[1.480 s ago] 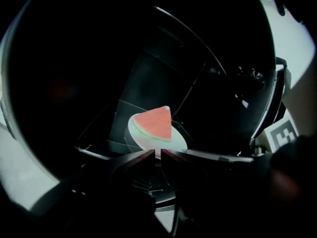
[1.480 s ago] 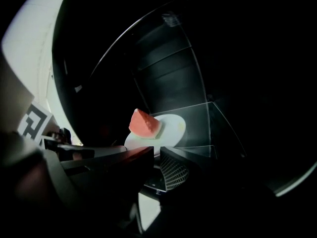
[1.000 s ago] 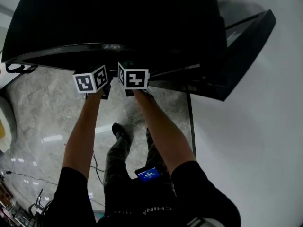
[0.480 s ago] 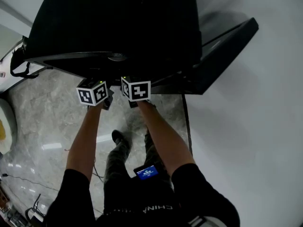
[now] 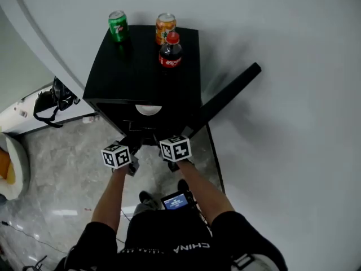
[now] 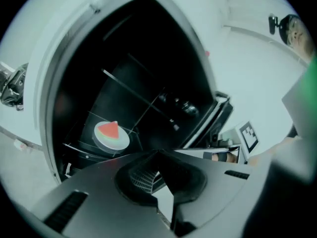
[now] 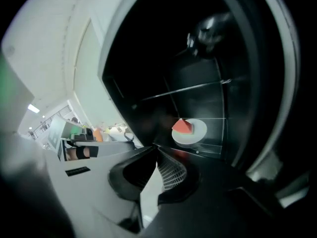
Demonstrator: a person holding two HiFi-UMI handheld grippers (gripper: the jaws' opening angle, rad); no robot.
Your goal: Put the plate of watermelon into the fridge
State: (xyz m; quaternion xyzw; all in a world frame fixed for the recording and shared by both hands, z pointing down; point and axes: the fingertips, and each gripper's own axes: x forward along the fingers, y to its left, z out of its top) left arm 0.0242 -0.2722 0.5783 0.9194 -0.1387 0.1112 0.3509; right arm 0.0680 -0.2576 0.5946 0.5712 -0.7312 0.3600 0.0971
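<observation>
Watermelon plate (image 6: 112, 135) looks parked on the glass shelf (image 7: 215, 130) inside the open fridge (image 5: 141, 78), which figures, since left tongs (image 6: 158, 153) and right tongs (image 7: 156, 147) are both closed and empty.

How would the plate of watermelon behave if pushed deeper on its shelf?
The plate looks rigid and smooth on a glass shelf, so it would probably slide easily. The watermelon wedge sits loose, so a shove might shift it.

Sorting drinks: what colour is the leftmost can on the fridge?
The can is green; head view.
</observation>
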